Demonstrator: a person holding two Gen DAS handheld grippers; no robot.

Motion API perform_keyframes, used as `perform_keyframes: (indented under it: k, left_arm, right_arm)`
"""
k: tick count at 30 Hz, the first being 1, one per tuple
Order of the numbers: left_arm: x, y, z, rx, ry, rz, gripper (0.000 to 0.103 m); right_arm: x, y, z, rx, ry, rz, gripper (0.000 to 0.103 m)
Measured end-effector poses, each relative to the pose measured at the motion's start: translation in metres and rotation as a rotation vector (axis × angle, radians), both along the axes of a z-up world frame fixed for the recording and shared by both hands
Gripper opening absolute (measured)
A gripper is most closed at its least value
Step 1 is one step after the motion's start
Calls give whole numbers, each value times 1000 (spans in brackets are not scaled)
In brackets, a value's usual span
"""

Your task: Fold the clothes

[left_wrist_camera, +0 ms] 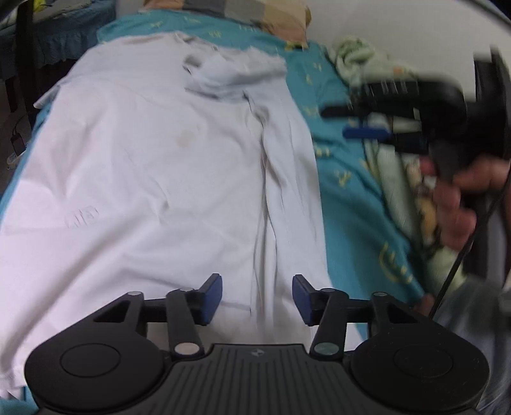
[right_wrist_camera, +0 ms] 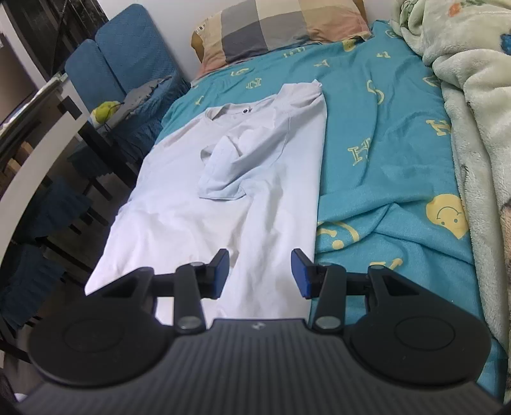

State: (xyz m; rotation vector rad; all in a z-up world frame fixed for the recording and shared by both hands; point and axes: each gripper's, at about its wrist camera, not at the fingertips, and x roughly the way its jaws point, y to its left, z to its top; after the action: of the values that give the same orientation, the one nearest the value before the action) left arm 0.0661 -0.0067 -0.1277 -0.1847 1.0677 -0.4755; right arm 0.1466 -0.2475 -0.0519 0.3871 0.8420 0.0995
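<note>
A white T-shirt [left_wrist_camera: 153,166] lies flat on the teal bed sheet [left_wrist_camera: 348,191], neck end far from me. Its right side is folded in over the body, with the sleeve [right_wrist_camera: 230,169] bunched on top. My left gripper [left_wrist_camera: 257,300] is open and empty, just above the shirt's near hem. My right gripper [right_wrist_camera: 260,274] is open and empty over the shirt's near right edge [right_wrist_camera: 300,223]. The right gripper also shows in the left wrist view [left_wrist_camera: 367,123], blurred, held in a hand above the sheet to the right of the shirt.
A checked pillow [right_wrist_camera: 274,25] lies at the head of the bed. A pale green blanket [right_wrist_camera: 479,127] is heaped along the right side. Blue chairs [right_wrist_camera: 124,64] and a dark table [right_wrist_camera: 92,140] stand left of the bed.
</note>
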Motion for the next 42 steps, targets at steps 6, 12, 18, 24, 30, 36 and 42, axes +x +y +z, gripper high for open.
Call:
perform_keyframes:
  k: [6,12,18,24,30,36,42]
  left_arm:
    - [81,85,22,-167,-49,281,75]
    - [199,182,-8,-267,-85,592,77]
    - [280,241,-76,-331,-17,738,78]
    - [325,268,-144,-444,64,839,75]
    - [343,265,-135,-356,-34,816,26]
    - [352,244,-85,-128,-187,716,4]
    - [353,171,1,99,-368,524,3]
  right_arm:
    - [2,-1,0,24,-2,-22,46]
    - [15,7,-11,55,34,-2,46]
    - [38,23,-36,43,99,40,46]
    - [63,27,-61,83,170,23,47]
    - [78,17,-74,140,204,-40,47]
    - [71,10,-64,215,193,-67,47]
    - [54,-2,-41,255,109,-82,47]
